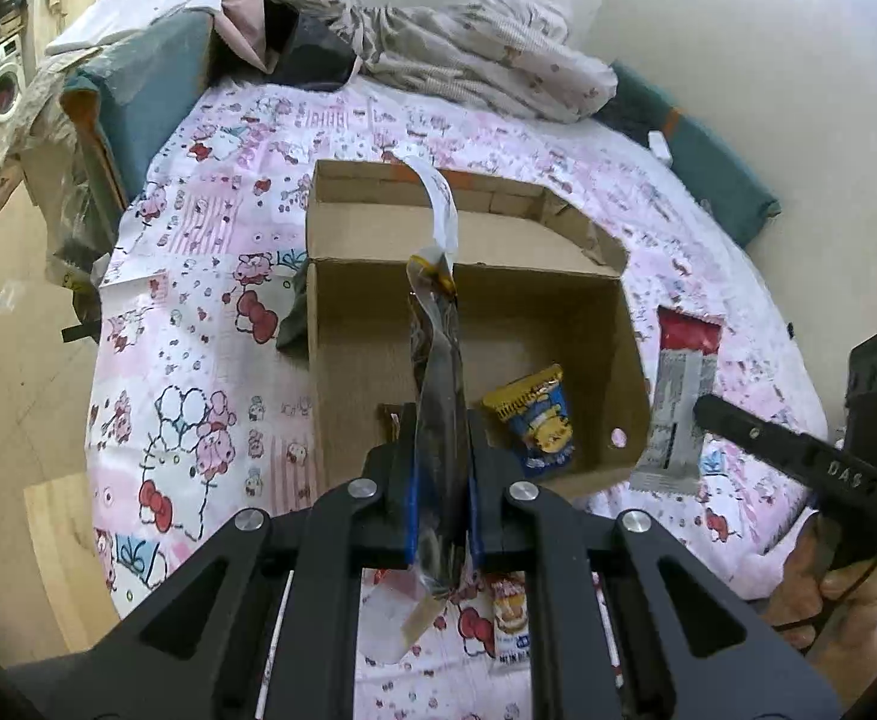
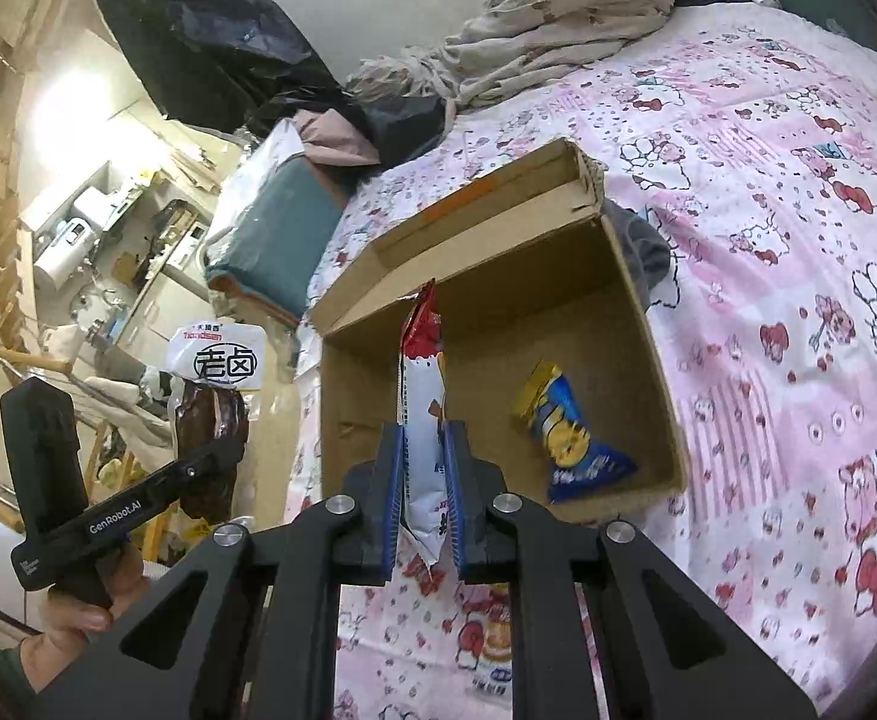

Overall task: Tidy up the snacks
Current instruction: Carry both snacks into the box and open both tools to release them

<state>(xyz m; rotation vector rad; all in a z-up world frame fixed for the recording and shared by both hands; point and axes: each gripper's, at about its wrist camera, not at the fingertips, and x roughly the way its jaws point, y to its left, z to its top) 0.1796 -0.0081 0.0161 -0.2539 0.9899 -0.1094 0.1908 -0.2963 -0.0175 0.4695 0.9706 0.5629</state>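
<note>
Fingers of both grippers [image 1: 438, 480] [image 2: 425, 498] pinch thin packets [image 1: 435, 372] [image 2: 420, 396] edge-on above box [image 1: 630, 324]; either may slip and miss.

Brown box [image 1: 372, 324], pink cartoon-print sheet [image 1: 198, 276], blue-yellow packet [image 1: 537, 426].

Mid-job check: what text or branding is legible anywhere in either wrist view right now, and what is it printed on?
"GenRobot.AI": side of the black left gripper.
"DAS": side of the black right gripper.
"Tiandsen" (roughly) and large characters "老卤": white header of the clear vacuum pouch of brown meat.
Print on the red-and-white snack packet, the blue-and-yellow snack bag in the cardboard box, and the packet lying on the bedspread: too blurred.
</note>
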